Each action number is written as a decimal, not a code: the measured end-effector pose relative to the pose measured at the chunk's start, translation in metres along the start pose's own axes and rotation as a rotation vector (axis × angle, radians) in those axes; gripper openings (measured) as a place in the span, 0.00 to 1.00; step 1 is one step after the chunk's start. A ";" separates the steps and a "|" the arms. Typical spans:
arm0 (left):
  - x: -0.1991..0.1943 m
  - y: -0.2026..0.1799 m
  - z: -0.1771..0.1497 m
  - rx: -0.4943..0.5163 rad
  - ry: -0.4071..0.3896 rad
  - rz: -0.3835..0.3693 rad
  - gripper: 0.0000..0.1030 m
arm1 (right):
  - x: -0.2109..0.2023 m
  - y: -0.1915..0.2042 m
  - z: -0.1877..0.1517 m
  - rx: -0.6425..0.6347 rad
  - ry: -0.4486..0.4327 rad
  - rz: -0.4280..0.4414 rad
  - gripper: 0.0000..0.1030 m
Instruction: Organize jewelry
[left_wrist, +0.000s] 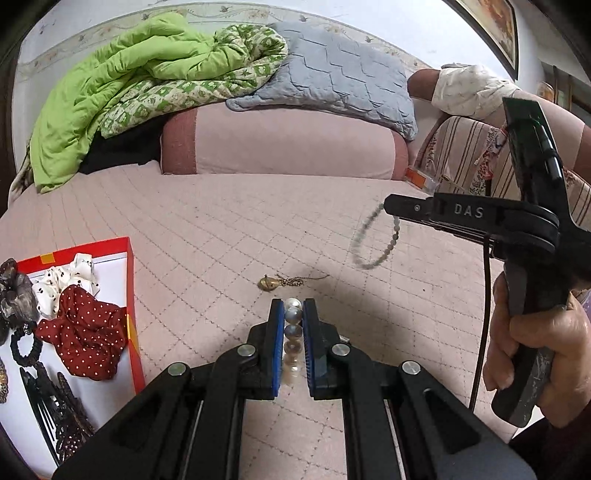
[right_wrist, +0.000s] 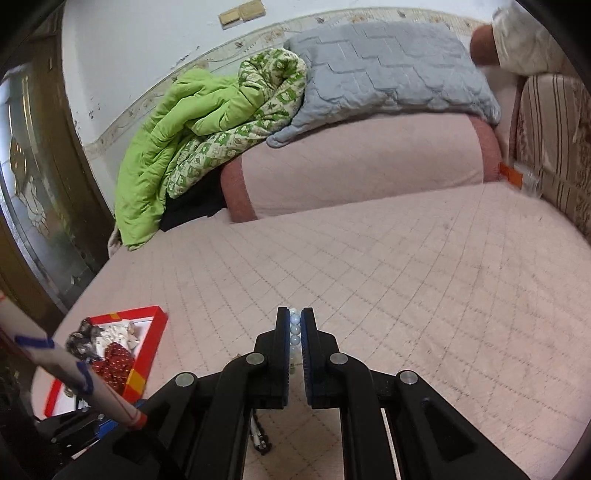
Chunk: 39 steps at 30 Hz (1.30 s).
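Observation:
My left gripper is shut on a string of large pearls, held just above the pink quilted bed. My right gripper is shut on a bracelet of pale grey-blue beads; in the left wrist view that gripper is at the right with the bracelet dangling from it, blurred. A small gold pendant with a chain lies on the bed just beyond my left fingertips. A red-rimmed box at the left holds scrunchies and dark hair clips; it also shows in the right wrist view.
A pink bolster, a green quilt and a grey pillow lie at the far side of the bed. A striped cushion is at the far right. A white tube with blue marks crosses the right view's lower left.

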<state>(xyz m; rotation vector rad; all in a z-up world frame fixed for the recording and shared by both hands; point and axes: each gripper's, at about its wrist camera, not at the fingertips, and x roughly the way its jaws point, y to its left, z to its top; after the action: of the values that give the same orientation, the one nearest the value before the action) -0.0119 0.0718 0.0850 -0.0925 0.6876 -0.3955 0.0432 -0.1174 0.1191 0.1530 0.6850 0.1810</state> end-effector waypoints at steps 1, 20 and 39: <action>0.000 0.001 0.001 -0.003 -0.002 0.001 0.09 | 0.000 0.000 -0.003 0.008 0.002 0.004 0.06; -0.014 0.011 0.002 -0.015 -0.030 0.012 0.09 | 0.004 0.013 -0.004 0.004 0.021 0.043 0.06; -0.112 0.119 -0.019 -0.195 -0.107 0.203 0.09 | -0.009 0.145 -0.047 -0.135 0.094 0.370 0.06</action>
<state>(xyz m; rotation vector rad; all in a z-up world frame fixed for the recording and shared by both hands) -0.0641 0.2253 0.1124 -0.2248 0.6213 -0.1266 -0.0102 0.0252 0.1176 0.1413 0.7316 0.5906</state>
